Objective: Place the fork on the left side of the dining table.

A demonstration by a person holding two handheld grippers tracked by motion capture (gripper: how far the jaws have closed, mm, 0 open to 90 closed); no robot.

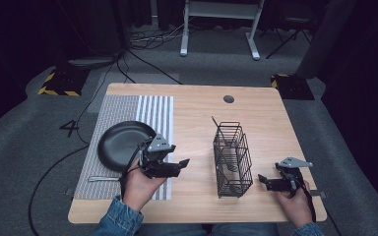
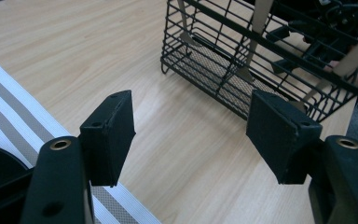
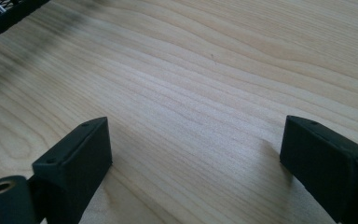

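Note:
A black wire basket (image 1: 232, 160) stands upright on the wooden table (image 1: 197, 113), right of centre, with utensils (image 2: 260, 16) leaning inside it. A round black plate (image 1: 123, 143) rests on a striped placemat (image 1: 128, 110) at the left. My left gripper (image 1: 179, 165) hovers between the plate and the basket, open and empty. In its own view the left gripper (image 2: 191, 126) faces the basket (image 2: 223, 60). My right gripper (image 1: 263, 178) is low over the table just right of the basket. That right gripper (image 3: 196, 149) is open over bare wood.
A silver utensil (image 1: 102, 178) lies on the placemat near the table's front edge, below the plate. A round cable hole (image 1: 229, 99) sits at the table's far side. Beyond the table are floor cables and a white desk frame (image 1: 219, 29).

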